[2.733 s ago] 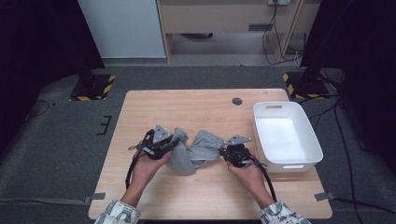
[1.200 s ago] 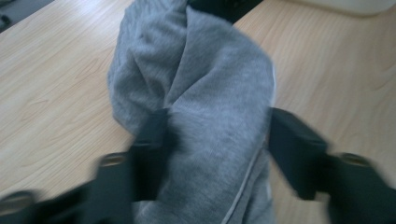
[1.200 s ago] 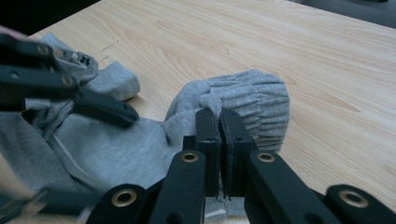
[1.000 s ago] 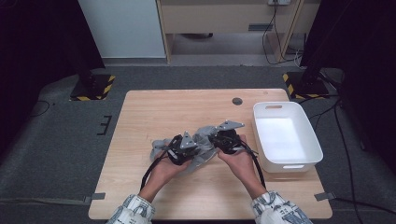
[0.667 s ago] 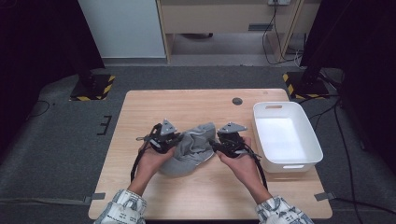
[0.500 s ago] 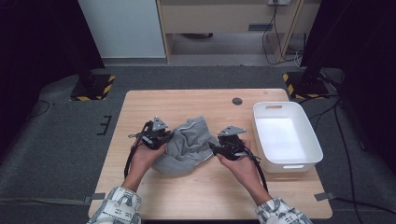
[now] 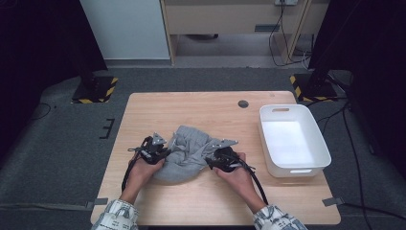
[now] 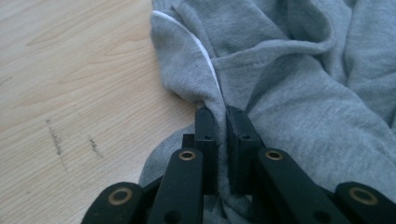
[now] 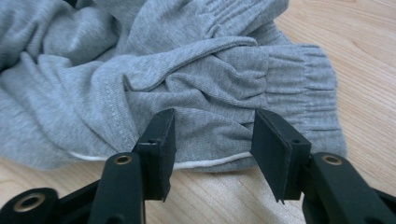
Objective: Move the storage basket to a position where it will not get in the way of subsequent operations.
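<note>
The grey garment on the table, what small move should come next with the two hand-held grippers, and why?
Probably close the right hand-held gripper on the cuffed edge of the grey garment. Its jaws have just been opening and now stand apart around that edge, pads not pressing, while the left hand-held gripper is shut on a fold at the other side. A second grip would let both hands spread the cloth.

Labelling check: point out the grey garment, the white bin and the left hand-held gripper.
grey garment [image 7: 187,153], high view, middle of the bunched cloth
white bin [image 7: 268,115], high view, far left rim
left hand-held gripper [image 8: 221,122], left gripper view, between the tips pinching a fold
</note>
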{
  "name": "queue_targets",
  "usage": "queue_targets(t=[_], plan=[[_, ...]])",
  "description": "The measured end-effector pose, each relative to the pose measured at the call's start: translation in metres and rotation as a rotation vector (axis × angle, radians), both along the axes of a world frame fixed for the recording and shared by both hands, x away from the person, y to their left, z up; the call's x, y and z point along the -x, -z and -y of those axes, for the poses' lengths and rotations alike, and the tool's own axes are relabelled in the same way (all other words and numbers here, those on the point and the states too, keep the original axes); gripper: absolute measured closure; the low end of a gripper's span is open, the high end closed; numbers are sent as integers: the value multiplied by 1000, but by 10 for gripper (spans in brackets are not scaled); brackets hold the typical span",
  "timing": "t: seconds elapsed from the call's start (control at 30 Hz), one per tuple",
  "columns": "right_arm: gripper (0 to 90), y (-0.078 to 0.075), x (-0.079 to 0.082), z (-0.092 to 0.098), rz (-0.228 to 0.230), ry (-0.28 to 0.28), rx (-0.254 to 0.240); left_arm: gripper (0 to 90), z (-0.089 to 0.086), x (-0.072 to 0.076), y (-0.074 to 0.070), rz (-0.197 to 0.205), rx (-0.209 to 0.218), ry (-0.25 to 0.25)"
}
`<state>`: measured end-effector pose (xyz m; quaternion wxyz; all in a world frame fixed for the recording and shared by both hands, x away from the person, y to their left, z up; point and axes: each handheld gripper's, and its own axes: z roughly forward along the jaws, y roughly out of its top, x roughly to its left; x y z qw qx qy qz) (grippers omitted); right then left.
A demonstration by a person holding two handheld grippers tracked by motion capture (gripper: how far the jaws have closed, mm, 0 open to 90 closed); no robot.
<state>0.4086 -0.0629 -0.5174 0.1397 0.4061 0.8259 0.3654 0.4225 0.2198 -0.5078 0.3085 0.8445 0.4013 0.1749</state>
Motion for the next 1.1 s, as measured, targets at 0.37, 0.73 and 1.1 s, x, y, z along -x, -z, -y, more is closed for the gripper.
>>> queue_targets(t=[0.37, 0.73, 1.1], plan=[[512, 9, -3, -4, 59, -23, 103, 837, 10, 11, 4, -11, 23, 40], [495, 8, -29, 25, 16, 71, 114, 835, 35, 22, 0, -23, 55, 122], [489, 1, -31, 33, -2, 115, 93, 727, 30, 22, -4, 27, 71, 89]])
